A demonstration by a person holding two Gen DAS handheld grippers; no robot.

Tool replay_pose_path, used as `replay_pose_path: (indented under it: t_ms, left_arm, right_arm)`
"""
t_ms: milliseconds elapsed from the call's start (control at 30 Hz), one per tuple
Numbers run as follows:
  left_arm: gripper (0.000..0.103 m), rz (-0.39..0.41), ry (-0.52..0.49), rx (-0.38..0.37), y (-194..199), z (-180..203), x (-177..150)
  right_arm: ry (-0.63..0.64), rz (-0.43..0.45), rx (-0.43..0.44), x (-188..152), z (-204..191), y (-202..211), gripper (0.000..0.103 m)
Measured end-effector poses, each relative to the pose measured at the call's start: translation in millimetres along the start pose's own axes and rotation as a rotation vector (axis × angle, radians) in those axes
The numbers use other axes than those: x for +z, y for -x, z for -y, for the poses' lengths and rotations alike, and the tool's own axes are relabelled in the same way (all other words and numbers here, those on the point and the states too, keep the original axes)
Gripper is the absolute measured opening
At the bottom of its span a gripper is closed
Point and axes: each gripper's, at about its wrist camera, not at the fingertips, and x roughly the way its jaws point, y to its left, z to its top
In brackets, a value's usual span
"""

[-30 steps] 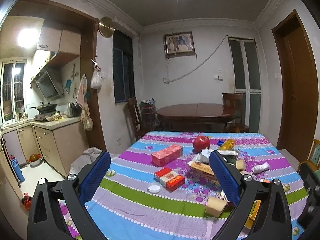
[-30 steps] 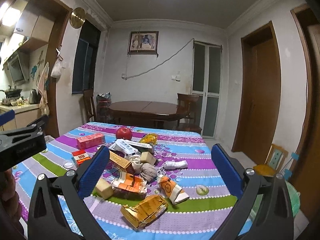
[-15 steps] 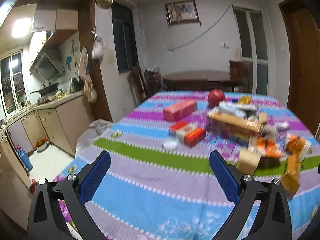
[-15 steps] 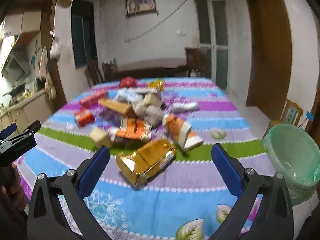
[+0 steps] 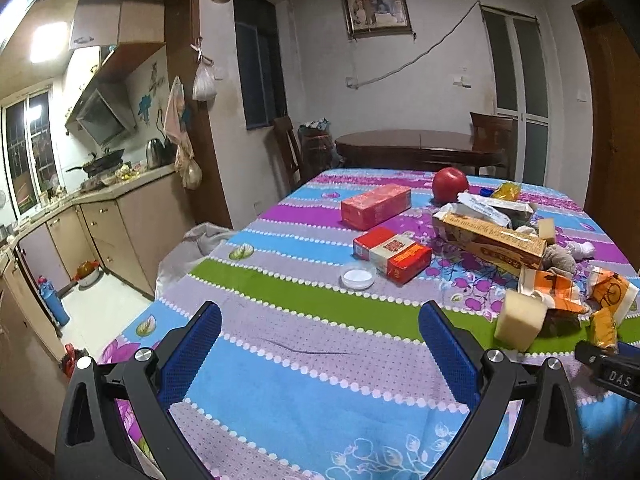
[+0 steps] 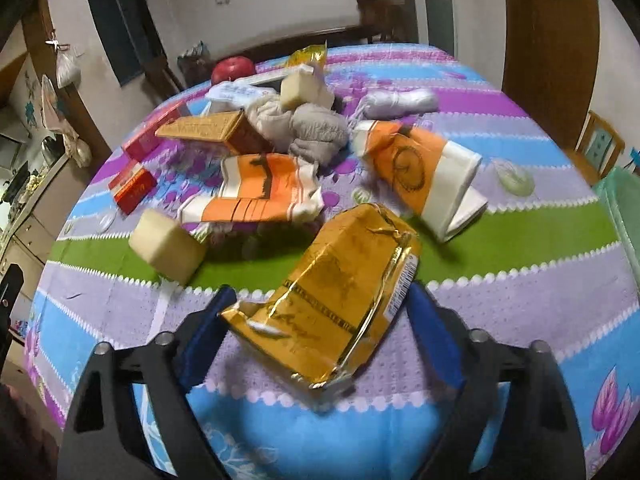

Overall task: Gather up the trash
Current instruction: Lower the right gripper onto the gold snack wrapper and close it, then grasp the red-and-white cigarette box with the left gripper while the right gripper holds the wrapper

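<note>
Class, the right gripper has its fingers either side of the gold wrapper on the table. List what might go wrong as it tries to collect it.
1. The gold wrapper is crumpled foil lying flat between the open right gripper fingers; it may crush or slip out on closing.
2. The fingers sit low on the tablecloth and could pinch the fabric too.
3. The pale block and orange wrapper lie close by; a lift could knock them.
</note>
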Motion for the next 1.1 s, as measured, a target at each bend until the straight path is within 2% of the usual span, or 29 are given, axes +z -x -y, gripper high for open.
replay_pose_path:
  t_ms: [167, 200, 267, 333, 467, 600, 800, 867, 933, 1033, 1100]
  left_arm:
    - [0.099, -0.022, 0.000, -0.034, -5, 3, 1]
    - [0.099, -0.013, -0.011, -0.044, -3, 7, 1]
    - [0.099, 0.001, -0.040, -0.071, 0, 14, 3]
    - [0.099, 0.008, -0.060, -0.097, 2, 22, 4]
    - [0.099, -0.050, -0.067, -0.202, -3, 33, 6]
    - [0.099, -0.072, -0.084, -0.246, -3, 44, 3]
    - [0.099, -0.019, -0.190, -0.353, 6, 75, 21]
    - [0.099, -0.033, -0.175, -0.354, -5, 69, 39]
    - [0.099, -0.094, -0.101, -0.319, -30, 53, 64]
    - [0.099, -0.156, -0.018, -0.171, -77, 41, 90]
    - [0.099, -0.245, 0.008, -0.135, -115, 45, 96]
  right_arm:
    - [-0.024, 0.005, 0.080, -4, 18, 10, 0.064]
    - [-0.029, 0.004, 0.096, -6, 22, 13, 0.055]
    - [-0.032, 0.004, 0.147, -14, 30, 24, 0.055]
    - [-0.032, 0.015, 0.149, -19, 36, 34, 0.054]
    - [-0.041, 0.064, 0.199, -25, 46, 55, 0.054]
    - [-0.032, 0.146, 0.210, -31, 58, 82, 0.054]
    - [-0.095, 0.213, 0.209, -35, 87, 107, 0.054]
    - [-0.104, 0.219, 0.206, -36, 93, 110, 0.055]
    - [-0.111, 0.218, 0.208, -38, 98, 108, 0.055]
    - [-0.130, 0.208, 0.230, -41, 103, 103, 0.055]
    - [-0.139, 0.202, 0.250, -42, 103, 100, 0.055]
